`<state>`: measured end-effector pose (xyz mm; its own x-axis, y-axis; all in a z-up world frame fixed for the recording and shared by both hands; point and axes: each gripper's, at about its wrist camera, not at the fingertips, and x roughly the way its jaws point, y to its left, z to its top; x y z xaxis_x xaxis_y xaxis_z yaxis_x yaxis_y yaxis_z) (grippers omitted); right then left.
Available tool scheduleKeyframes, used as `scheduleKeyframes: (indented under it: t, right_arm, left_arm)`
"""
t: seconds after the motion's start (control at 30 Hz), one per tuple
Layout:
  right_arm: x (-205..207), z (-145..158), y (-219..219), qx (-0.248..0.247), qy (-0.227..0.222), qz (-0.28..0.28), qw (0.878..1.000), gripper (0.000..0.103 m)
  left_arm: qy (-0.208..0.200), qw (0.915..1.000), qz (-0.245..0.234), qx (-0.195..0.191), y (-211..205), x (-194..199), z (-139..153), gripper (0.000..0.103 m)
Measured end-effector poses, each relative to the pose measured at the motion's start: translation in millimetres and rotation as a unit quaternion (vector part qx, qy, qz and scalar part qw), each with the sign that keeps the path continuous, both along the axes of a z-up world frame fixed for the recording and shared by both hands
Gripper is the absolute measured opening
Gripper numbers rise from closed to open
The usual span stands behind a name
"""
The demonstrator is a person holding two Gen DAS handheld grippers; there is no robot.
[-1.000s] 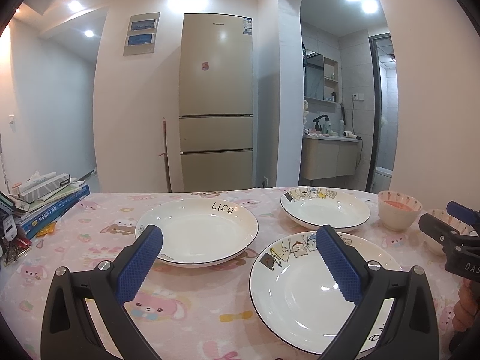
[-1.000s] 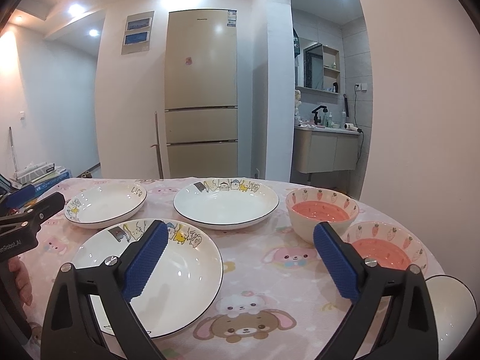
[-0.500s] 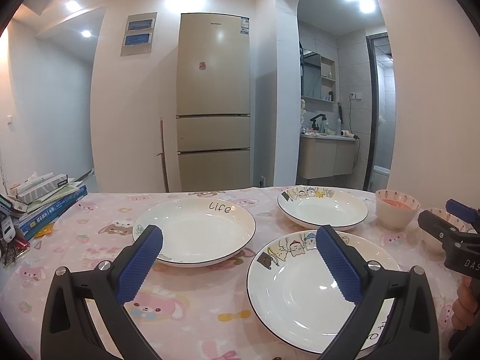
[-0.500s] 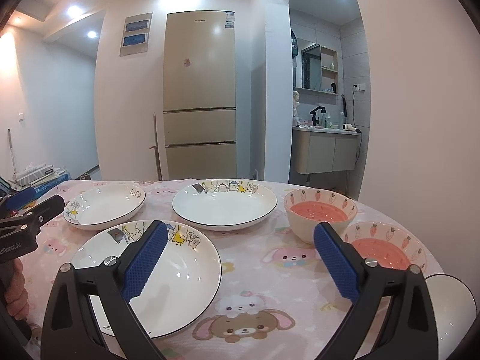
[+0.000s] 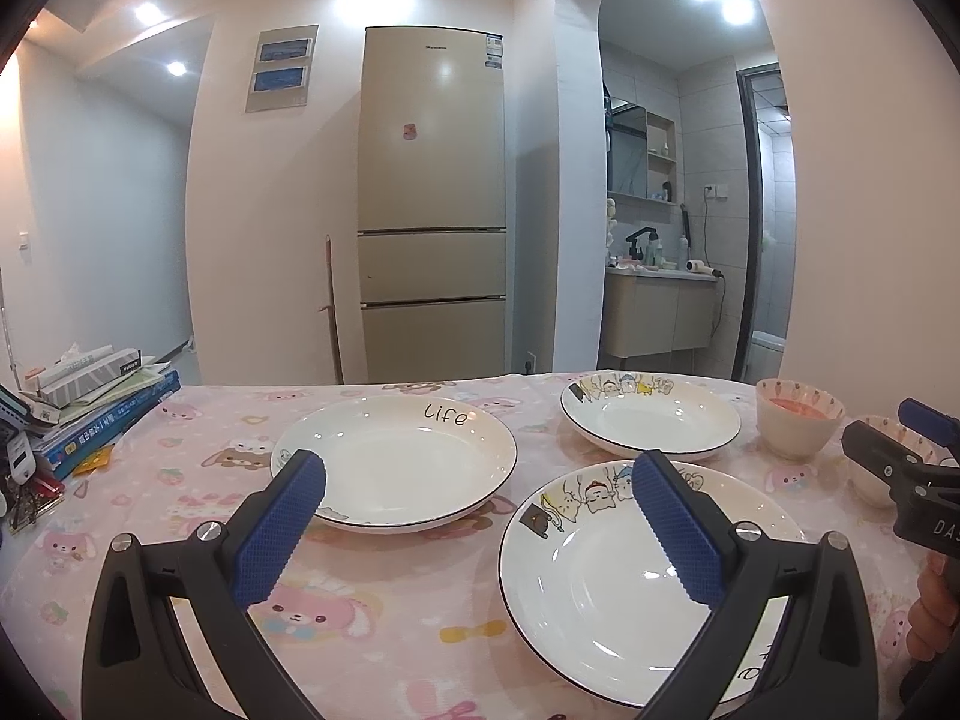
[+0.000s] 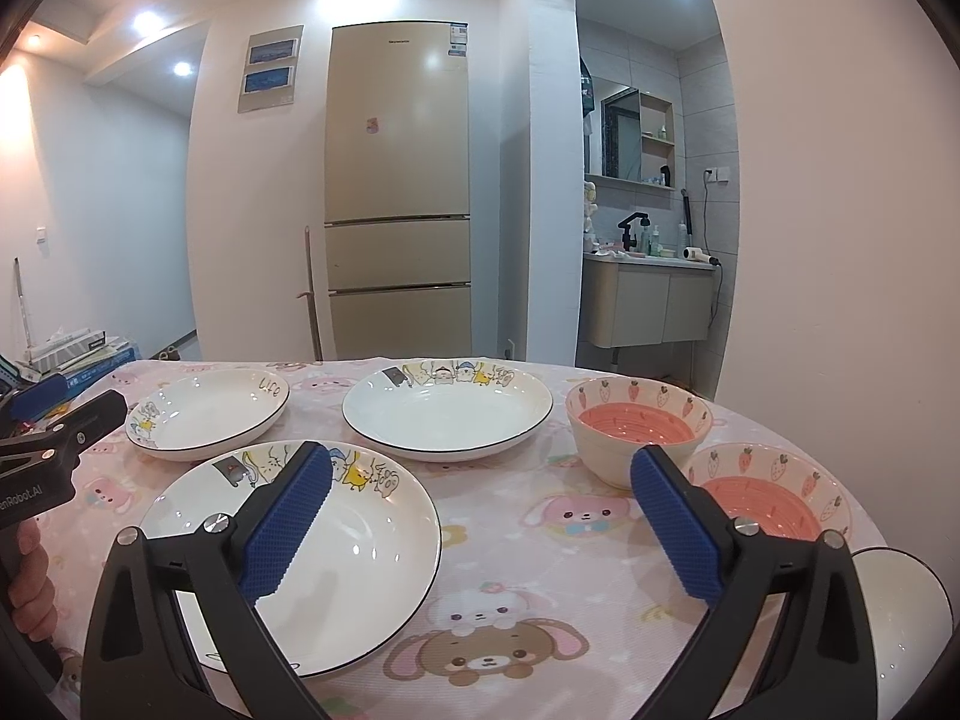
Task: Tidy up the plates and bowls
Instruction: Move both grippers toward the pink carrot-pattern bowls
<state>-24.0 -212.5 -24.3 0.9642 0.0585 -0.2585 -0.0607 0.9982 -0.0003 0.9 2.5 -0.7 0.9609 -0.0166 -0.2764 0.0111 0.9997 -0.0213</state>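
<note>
Three white plates lie on the pink tablecloth: a "Life" plate [image 5: 396, 459] [image 6: 210, 414] at the left, a cartoon-rimmed plate [image 5: 651, 414] [image 6: 447, 405] at the back, and a near cartoon plate [image 5: 600, 576] [image 6: 336, 552]. Two carrot-patterned bowls with pink insides stand at the right [image 6: 639, 432] [image 6: 774, 495]. My left gripper [image 5: 477, 519] is open and empty above the near edge, between the "Life" plate and the near plate. My right gripper [image 6: 480, 516] is open and empty, between the near plate and the bowls.
A stack of books and a tissue box [image 5: 90, 396] sits at the table's left edge with keys and clutter [image 5: 24, 480]. A white bowl rim [image 6: 900, 606] shows at the near right. A fridge [image 5: 432, 210] stands behind the table.
Both grippers have drifted slightly; the scene shifted a little leftward in the views. Both stay open and empty. No dish has moved.
</note>
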Motion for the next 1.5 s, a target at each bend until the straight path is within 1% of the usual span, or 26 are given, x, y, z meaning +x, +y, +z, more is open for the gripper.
scheduleKeyframes:
  t: [0.37,0.47,0.6,0.77,0.83,0.9,0.93,0.97,1.0,1.03,1.1,1.17,1.3,1.4,1.5]
  right_arm:
    - [0.0,0.0,0.3,0.000,0.000,-0.001,1.000,0.100]
    - [-0.6,0.7,-0.6,0.000,0.002,0.001,1.000,0.100]
    - [-0.7,1.0,-2.8,0.001,0.002,0.001,1.000,0.100]
    - [2.1,0.0,-4.0,0.002,0.011,0.003,1.000,0.100]
    - [2.1,0.1,-5.3,0.007,0.011,0.007,1.000,0.100]
    - [8.6,-1.8,-9.6,0.020,0.030,0.005,0.999,0.099]
    - [11.3,-3.3,-11.8,0.030,0.040,0.004,0.999,0.099]
    - [13.7,-4.3,-14.8,0.038,0.050,0.005,0.998,0.096]
    - [16.2,-4.5,-18.3,0.044,0.061,0.004,0.997,0.094]
    - [16.0,-3.9,-19.9,0.044,0.065,-0.002,0.997,0.093]
    - [14.7,1.2,-25.0,0.044,0.063,-0.008,0.997,0.093]
    - [11.9,9.4,-28.0,0.041,0.059,-0.015,0.997,0.093]
    - [3.7,30.3,-35.3,0.037,0.052,-0.021,0.998,0.093]
    - [-4.0,44.8,-38.7,0.030,0.046,-0.025,0.998,0.093]
    - [-11.8,55.4,-45.2,0.033,0.047,-0.022,0.998,0.093]
  left_arm:
    - [0.000,1.0000,0.000,0.000,0.4,0.3,-0.1,0.103]
    - [0.000,0.9999,0.012,0.004,0.7,0.0,-0.1,0.103]
    - [0.000,0.9999,0.011,0.004,1.8,0.1,0.2,0.103]
    - [-0.001,1.0000,0.007,-0.002,4.6,-0.3,0.4,0.103]
    - [-0.002,1.0000,0.005,0.002,4.1,-1.0,0.6,0.103]
    - [0.007,0.9999,0.003,0.011,1.3,-1.0,0.9,0.103]
    - [0.017,0.9998,0.002,0.011,0.9,-0.1,3.5,0.102]
    - [0.019,0.9998,-0.005,-0.001,1.9,-1.4,7.7,0.102]
    - [0.015,0.9998,-0.010,-0.010,2.7,-3.9,13.0,0.101]
    - [0.008,0.9999,-0.009,-0.009,0.6,-6.8,16.7,0.101]
    - [-0.018,0.9998,-0.002,0.007,-2.8,-15.3,28.8,0.101]
    - [-0.032,0.9993,-0.001,0.017,-6.2,-20.9,37.6,0.101]
    - [-0.041,0.9990,-0.010,0.016,-15.3,-24.5,53.1,0.099]
    - [-0.047,0.9985,-0.021,0.017,-27.3,-26.5,65.8,0.098]
    - [-0.051,0.9980,-0.035,0.016,-41.8,-31.0,77.3,0.098]
